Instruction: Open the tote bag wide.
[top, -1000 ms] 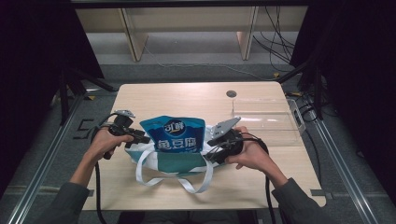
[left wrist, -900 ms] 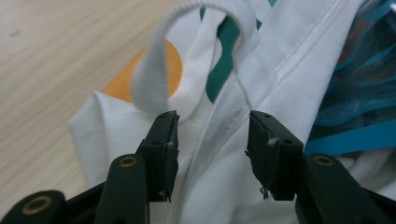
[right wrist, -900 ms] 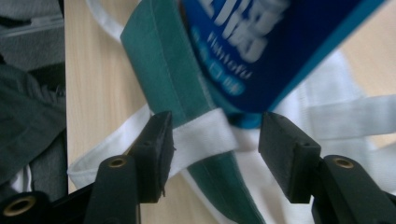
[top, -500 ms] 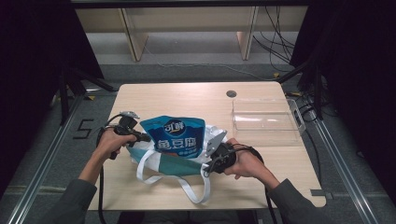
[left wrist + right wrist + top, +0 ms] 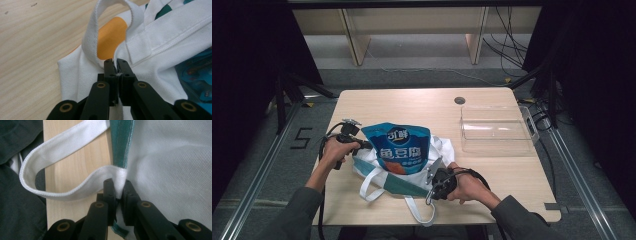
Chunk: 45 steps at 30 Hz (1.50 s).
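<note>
A white tote bag (image 5: 439, 150) with teal and orange patches lies flat on the wooden table (image 5: 412, 105). A blue snack pouch (image 5: 397, 147) rests on top of it. My left gripper (image 5: 364, 146) sits at the bag's left edge; its jaws are shut on the white fabric (image 5: 150, 57) by the base of a handle loop (image 5: 91, 40). My right gripper (image 5: 432, 186) is at the bag's front right. Its jaws have just been closing and now pinch the bag where the white strap (image 5: 62, 185) meets the teal hem (image 5: 122, 142).
A clear plastic box (image 5: 494, 130) stands at the table's right side, with a round hole (image 5: 459, 100) in the tabletop behind it. The table's front edge runs just under the right hand. A dark sleeve (image 5: 20, 207) lies beside the strap.
The right hand has dropped toward the table's front edge and its jaws have closed on the bag. The left hand has sunk a little and shut on the bag's left edge.
</note>
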Each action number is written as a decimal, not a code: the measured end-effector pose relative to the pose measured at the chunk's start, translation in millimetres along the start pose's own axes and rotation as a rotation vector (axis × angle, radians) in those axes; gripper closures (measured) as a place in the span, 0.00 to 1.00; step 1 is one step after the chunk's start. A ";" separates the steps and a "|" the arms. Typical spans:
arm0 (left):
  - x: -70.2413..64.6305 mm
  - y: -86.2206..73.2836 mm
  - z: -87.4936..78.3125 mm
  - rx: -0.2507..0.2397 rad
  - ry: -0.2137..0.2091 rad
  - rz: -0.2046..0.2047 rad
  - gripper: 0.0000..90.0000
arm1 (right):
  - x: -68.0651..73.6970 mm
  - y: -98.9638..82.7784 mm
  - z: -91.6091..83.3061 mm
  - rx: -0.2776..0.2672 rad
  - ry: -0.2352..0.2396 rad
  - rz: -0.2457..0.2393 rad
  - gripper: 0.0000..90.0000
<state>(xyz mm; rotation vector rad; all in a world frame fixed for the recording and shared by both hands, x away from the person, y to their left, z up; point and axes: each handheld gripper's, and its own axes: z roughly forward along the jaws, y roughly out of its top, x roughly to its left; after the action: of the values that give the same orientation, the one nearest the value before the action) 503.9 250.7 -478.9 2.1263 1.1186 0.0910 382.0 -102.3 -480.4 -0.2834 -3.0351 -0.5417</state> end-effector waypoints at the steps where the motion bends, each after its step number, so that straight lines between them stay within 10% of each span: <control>1: -1.6 0.9 -2.9 0.010 0.014 0.031 0.96 | -0.2 0.2 0.4 0.001 0.004 -0.001 0.94; 7: -12.9 2.6 -20.4 0.008 0.039 0.076 0.76 | -0.7 -0.3 -9.6 -0.049 0.014 0.052 0.83; 12: -26.0 6.5 -49.8 -0.083 0.034 0.075 0.68 | -8.8 -2.0 -41.8 -0.247 -0.031 0.063 0.64; 17: -51.7 2.7 -72.8 -0.066 -0.048 0.164 0.64 | -23.8 -12.1 -67.1 -0.354 -0.187 0.163 0.59; 23: -73.3 -11.3 -81.9 -0.055 -0.121 0.191 0.59 | -35.9 -20.7 -71.9 -0.385 -0.225 0.218 0.59; 29: -82.5 -24.9 -72.4 -0.008 -0.170 0.231 0.53 | -35.2 -18.4 -71.4 -0.409 -0.217 0.223 0.56; 41: -94.9 -30.1 -36.1 0.004 -0.219 0.283 0.46 | -51.0 -9.7 -79.8 -0.433 -0.348 0.246 0.56; 45: -89.4 -37.1 -28.8 0.045 -0.232 0.299 0.58 | -61.1 0.1 -74.4 -0.404 -0.292 0.250 0.58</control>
<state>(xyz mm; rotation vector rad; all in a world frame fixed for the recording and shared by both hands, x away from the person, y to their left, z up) 412.0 214.2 -458.1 2.2640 0.6715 -0.0422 443.0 -138.6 -415.3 -0.8113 -3.0553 -1.1806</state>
